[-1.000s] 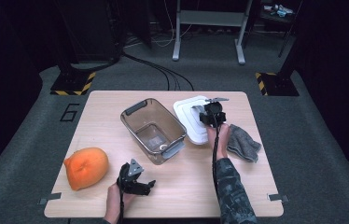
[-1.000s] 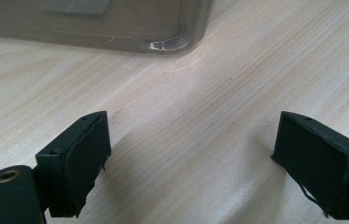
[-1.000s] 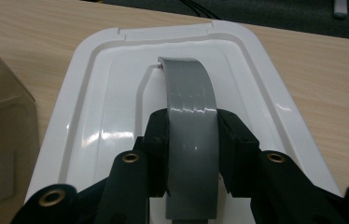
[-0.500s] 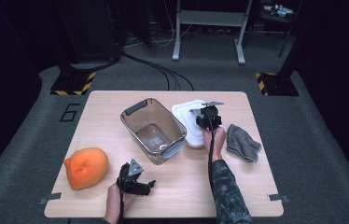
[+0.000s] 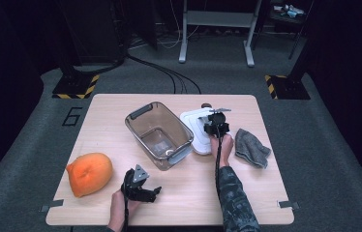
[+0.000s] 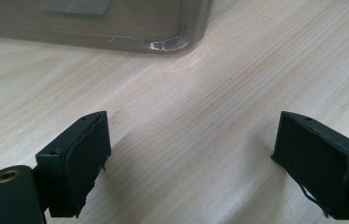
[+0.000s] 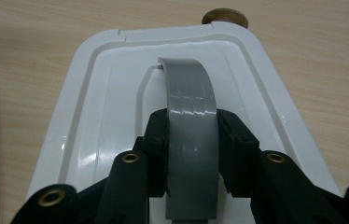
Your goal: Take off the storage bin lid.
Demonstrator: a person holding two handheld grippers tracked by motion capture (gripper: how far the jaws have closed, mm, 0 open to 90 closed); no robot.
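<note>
The desk (image 5: 266, 193) carries a clear bin (image 5: 158, 134) at its centre, with a white lid (image 5: 196, 140) touching it at 3 o'clock. The right hand-held gripper (image 7: 192, 154) is clamped on the lid's grey handle (image 7: 190, 121). A grey cloth (image 5: 250, 147) lies further at 3 o'clock. At 7 o'clock sits an orange pumpkin (image 5: 88, 172). The left hand-held gripper (image 6: 191, 163) gapes wide above bare wood at 6 o'clock.

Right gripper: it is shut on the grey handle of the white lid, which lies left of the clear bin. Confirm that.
One thing is wrong: the white lid lies right of the clear bin, as the high view shows. The right gripper is indeed shut on the lid's grey handle.
</note>
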